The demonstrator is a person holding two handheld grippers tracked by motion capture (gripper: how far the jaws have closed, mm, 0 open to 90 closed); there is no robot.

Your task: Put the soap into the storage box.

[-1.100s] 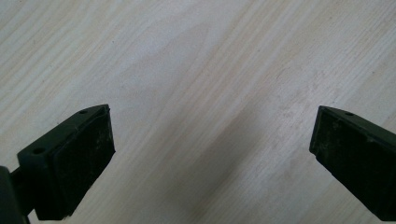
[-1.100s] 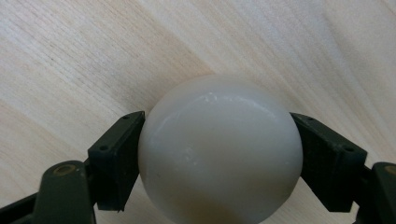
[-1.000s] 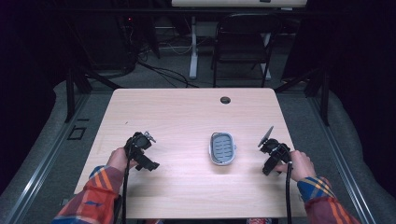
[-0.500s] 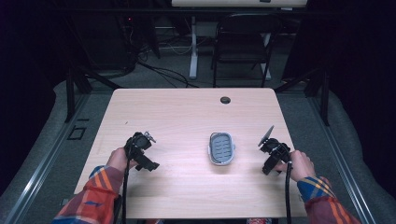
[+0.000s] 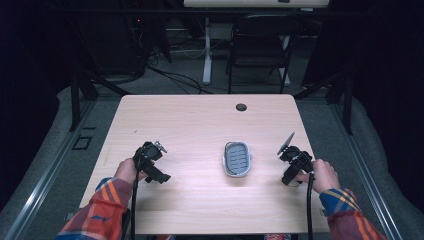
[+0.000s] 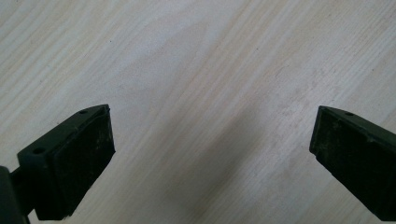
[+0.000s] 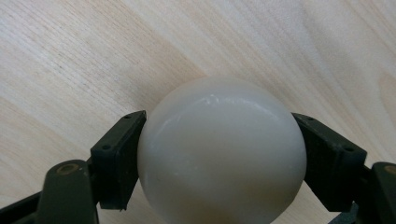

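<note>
Right tongs [image 7: 219, 163] clamp glossy, smooth, off-white ball [image 7: 222, 149], frame centre, above pale wood desk [image 7: 70, 70]; left tongs [image 6: 210, 158] spread wide, released.

Bench [image 5: 200, 125]: pale wood, small dark hole [image 5: 241, 107] near far edge. Grey oval tray [image 5: 236, 159] right of centre. Left hand-held gripper [image 5: 149, 161] near left side, well apart from tray. Right hand-held gripper [image 5: 294, 162] just right of tray. Plaid sleeves [image 5: 100, 210] at near edge
</note>
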